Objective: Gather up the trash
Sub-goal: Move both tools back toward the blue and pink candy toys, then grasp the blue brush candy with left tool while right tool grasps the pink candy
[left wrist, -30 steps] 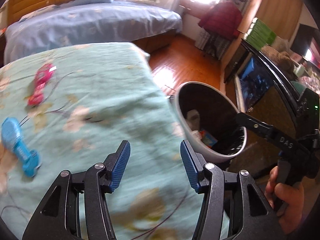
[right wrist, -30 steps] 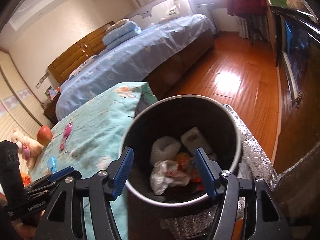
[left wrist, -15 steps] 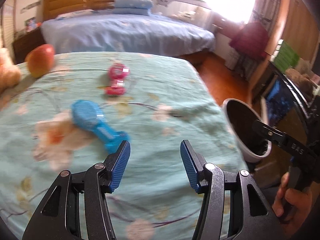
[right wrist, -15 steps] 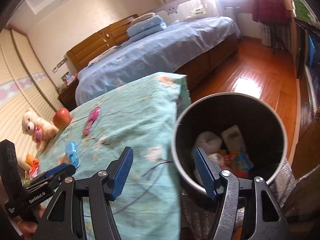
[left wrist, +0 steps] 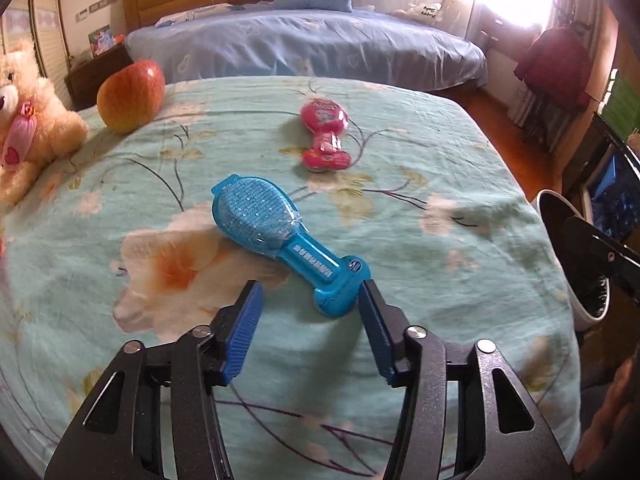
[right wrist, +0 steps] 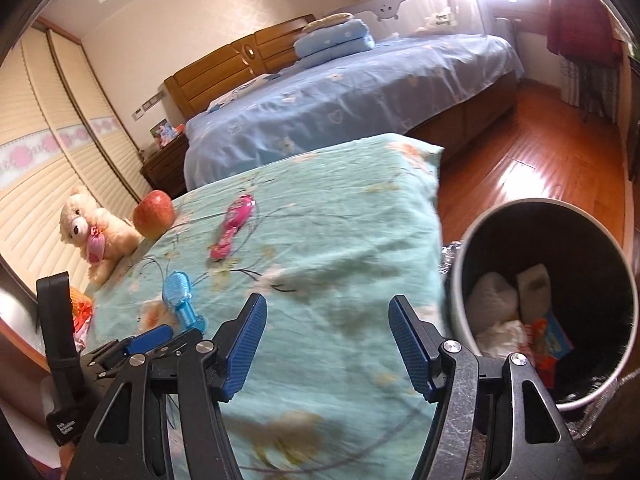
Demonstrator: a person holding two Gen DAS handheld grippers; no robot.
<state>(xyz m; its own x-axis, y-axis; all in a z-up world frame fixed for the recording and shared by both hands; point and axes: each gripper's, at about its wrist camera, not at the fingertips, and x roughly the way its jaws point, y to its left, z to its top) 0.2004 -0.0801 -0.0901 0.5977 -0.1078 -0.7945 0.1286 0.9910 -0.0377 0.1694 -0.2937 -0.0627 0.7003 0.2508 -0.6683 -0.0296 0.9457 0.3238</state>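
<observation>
left gripper (left wrist: 310,304): jaws apart and closing, handle end of blue plastic-wrapped brush-shaped packet (left wrist: 280,236) between pads, not pressed | packet: flat on teal floral bedspread (left wrist: 400,160), pink packet (left wrist: 324,140) beyond | right gripper (right wrist: 326,340): spread wide, nothing between | grey round bin (right wrist: 500,216): beside bedspread, wrappers inside
</observation>
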